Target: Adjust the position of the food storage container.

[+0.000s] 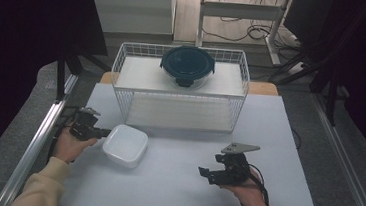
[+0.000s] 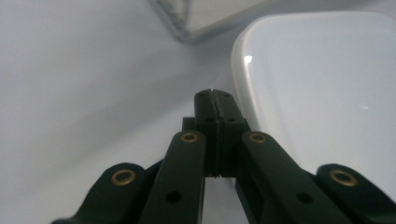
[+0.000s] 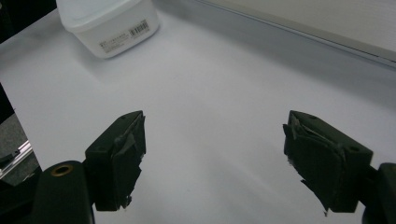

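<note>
From the high view, the white container [image 1: 125,145] lies upside down on the worktop [image 1: 179,183] in front of the wire basket [image 1: 123,72], with the left tongs [image 1: 102,133] at its left edge and the right tongs [image 1: 204,173] well apart. The left gripper view shows those tongs [image 2: 215,95] pressed together on nothing, just beside the container's [image 2: 317,93] rim. In the right gripper view, the tongs [image 3: 215,158] stand wide and empty over bare worktop, the container [image 3: 107,21] far ahead.

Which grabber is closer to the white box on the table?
Left. The left gripper, jaws shut, sits right at the white box edge. The right gripper rests open, well away across the table.
</note>
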Action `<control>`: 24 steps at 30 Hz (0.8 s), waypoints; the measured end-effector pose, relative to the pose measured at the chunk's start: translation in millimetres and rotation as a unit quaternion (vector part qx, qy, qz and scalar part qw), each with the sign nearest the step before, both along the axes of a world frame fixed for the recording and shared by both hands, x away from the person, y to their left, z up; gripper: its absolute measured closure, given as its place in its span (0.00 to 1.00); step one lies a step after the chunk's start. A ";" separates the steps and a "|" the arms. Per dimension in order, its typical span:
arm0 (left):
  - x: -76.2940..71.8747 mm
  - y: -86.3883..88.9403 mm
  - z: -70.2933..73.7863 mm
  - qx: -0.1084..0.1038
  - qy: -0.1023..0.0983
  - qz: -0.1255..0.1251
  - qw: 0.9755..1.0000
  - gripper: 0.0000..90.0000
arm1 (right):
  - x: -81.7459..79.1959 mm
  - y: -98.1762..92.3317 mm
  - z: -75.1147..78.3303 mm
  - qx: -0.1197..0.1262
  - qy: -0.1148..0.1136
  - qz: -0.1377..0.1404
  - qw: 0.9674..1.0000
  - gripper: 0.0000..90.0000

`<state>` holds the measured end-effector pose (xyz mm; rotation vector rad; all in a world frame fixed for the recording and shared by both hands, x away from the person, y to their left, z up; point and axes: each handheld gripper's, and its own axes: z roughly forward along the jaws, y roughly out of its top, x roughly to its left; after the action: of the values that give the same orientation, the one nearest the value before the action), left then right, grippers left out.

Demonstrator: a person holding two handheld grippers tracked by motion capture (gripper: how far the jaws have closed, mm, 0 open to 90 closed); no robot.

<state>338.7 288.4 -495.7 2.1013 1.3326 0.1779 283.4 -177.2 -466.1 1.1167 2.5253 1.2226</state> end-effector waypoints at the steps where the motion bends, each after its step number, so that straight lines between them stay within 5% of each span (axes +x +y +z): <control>1: -1.2 -4.2 0.5 0.001 -0.001 -0.002 1.000 1.00 | 0.0 0.3 -0.3 0.000 0.000 0.000 1.000 0.22; 17: -18.6 -41.8 -0.1 -0.014 0.006 -0.037 0.999 1.00 | -0.2 3.3 -2.6 -0.004 0.003 0.005 1.000 0.22; 24: -27.4 -68.7 -2.9 -0.013 0.011 -0.074 0.997 1.00 | 0.5 2.8 -3.8 -0.005 0.005 0.004 1.000 0.22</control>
<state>311.3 219.7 -498.6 2.1760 1.1793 0.0754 283.9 -174.5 -469.8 1.1137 2.5433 1.2086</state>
